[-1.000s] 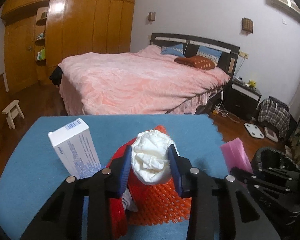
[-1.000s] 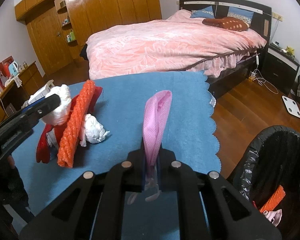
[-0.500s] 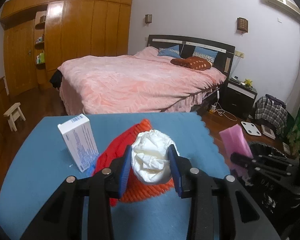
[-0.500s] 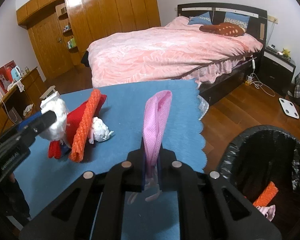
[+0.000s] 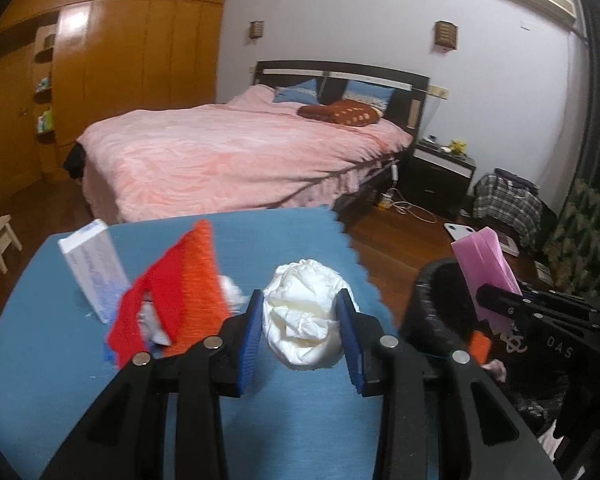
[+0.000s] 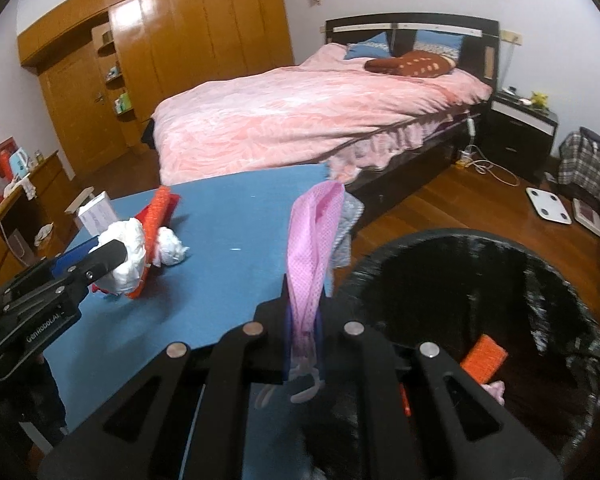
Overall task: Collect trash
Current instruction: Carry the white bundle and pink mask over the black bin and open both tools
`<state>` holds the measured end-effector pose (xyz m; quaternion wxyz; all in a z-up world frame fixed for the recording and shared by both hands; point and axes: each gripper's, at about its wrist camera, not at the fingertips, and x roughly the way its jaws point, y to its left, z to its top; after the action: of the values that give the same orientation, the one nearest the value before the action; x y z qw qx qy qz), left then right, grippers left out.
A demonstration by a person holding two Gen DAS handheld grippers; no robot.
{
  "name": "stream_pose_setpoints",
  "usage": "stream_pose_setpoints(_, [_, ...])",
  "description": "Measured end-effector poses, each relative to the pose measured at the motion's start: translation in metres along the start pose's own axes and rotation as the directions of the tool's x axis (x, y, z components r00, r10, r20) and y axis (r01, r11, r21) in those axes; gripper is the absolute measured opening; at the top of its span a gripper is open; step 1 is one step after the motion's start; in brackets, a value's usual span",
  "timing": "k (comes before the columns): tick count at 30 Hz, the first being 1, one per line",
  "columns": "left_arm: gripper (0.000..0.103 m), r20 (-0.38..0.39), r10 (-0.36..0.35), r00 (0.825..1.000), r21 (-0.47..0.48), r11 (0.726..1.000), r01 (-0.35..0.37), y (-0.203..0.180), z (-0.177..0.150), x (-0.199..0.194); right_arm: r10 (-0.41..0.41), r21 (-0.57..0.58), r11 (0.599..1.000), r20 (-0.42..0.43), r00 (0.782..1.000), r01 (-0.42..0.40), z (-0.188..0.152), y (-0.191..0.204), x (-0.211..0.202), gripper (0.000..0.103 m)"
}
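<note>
My left gripper (image 5: 300,332) is shut on a crumpled white paper ball (image 5: 302,320) and holds it above the blue table (image 5: 40,380); the ball also shows in the right wrist view (image 6: 126,254). My right gripper (image 6: 304,316) is shut on a pink mesh bag (image 6: 314,240), held at the table's right edge beside the black-lined trash bin (image 6: 540,280). The bin holds an orange piece (image 6: 484,358). The pink bag also shows in the left wrist view (image 5: 486,268), over the bin (image 5: 432,304).
On the table lie a red and orange mesh wrapper (image 5: 176,292), a second white paper wad (image 6: 172,246) and a white box (image 5: 94,268). Behind stand a pink bed (image 5: 236,152), a wooden wardrobe (image 5: 120,80) and a nightstand (image 5: 440,172).
Both grippers have moved right toward the bin with their loads. The red and orange wrapper and the box have dropped back to the left in the left wrist view.
</note>
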<state>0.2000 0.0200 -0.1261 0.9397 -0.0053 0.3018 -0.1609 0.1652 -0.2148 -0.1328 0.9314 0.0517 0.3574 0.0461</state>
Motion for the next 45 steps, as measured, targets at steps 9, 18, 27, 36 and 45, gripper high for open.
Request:
stream_pose_setpoints(9, [0.037, -0.004, -0.121, 0.993, 0.062, 0.991, 0.121, -0.065, 0.005, 0.006, -0.113, 0.073, 0.991, 0.011, 0.993, 0.112, -0.015, -0.062, -0.029, 0.009])
stream_pose_setpoints(18, [0.037, -0.014, -0.216, 0.976, 0.129, 0.968, 0.216, -0.128, 0.013, 0.02, -0.202, 0.133, 0.971, 0.022, 0.979, 0.197, -0.027, -0.109, -0.049, 0.009])
stream_pose_setpoints(27, [0.037, -0.033, -0.265, 0.964, 0.161, 0.95, 0.267, -0.167, 0.018, 0.037, -0.253, 0.178, 0.953, 0.02, 0.967, 0.245, -0.038, -0.141, -0.059, 0.009])
stream_pose_setpoints(36, [0.037, -0.07, -0.302, 0.951, 0.188, 0.932, 0.31, -0.201, 0.017, 0.057, -0.275, 0.205, 0.941, 0.005, 0.961, 0.268, -0.045, -0.159, -0.061, 0.009])
stream_pose_setpoints(45, [0.048, -0.126, -0.335, 0.934, 0.174, 0.919, 0.353, -0.209, 0.013, 0.077, -0.29, 0.225, 0.931, -0.022, 0.957, 0.288, -0.053, -0.174, -0.055, 0.018])
